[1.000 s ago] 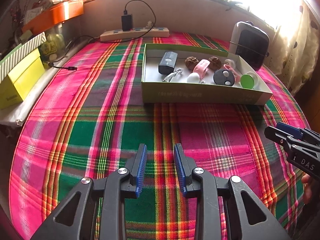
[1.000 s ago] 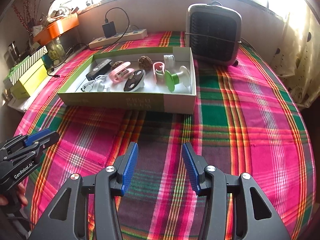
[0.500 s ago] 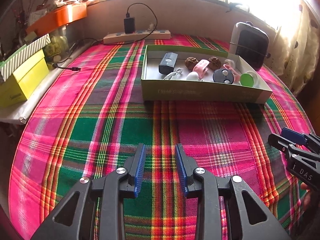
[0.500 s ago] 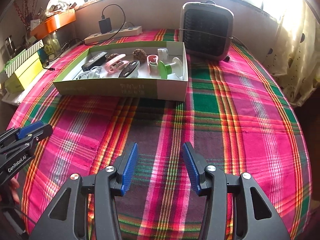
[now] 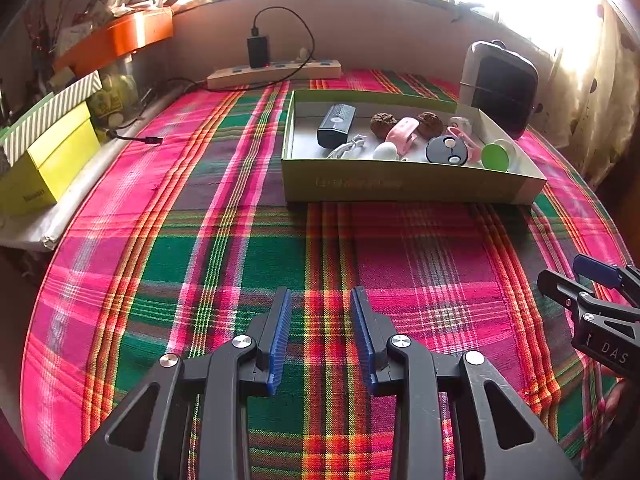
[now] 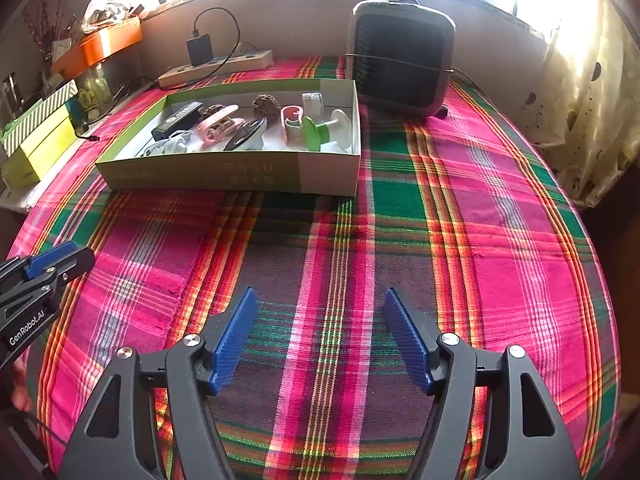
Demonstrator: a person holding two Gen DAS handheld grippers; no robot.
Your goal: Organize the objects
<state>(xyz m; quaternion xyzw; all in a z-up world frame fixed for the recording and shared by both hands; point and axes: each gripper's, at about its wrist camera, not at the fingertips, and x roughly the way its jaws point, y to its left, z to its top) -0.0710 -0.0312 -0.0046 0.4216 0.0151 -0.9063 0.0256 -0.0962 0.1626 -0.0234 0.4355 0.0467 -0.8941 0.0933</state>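
A shallow green cardboard box (image 5: pixel 408 186) (image 6: pixel 200 172) stands on the plaid cloth and holds several small things: a black remote (image 5: pixel 336 125) (image 6: pixel 176 118), a pink clip (image 5: pixel 404 132) (image 6: pixel 220 124), two brown balls, a black round piece (image 5: pixel 446 150), a green-and-white spool (image 5: pixel 496 156) (image 6: pixel 324 130) and white cable. My left gripper (image 5: pixel 320 300) is open and empty, low over the cloth in front of the box. My right gripper (image 6: pixel 320 300) is open wider and empty, also well short of the box. Each gripper shows at the other view's edge.
A dark fan heater (image 6: pixel 400 60) (image 5: pixel 498 84) stands behind the box's right end. A power strip with a charger (image 5: pixel 276 72) lies along the back wall. Yellow and striped boxes (image 5: pixel 44 152) sit off the cloth at left. A curtain (image 6: pixel 580 112) hangs at right.
Both grippers have drawn back a little from the box, which now looks slightly farther. The right gripper's jaws have opened wider. Nothing in the box has moved.
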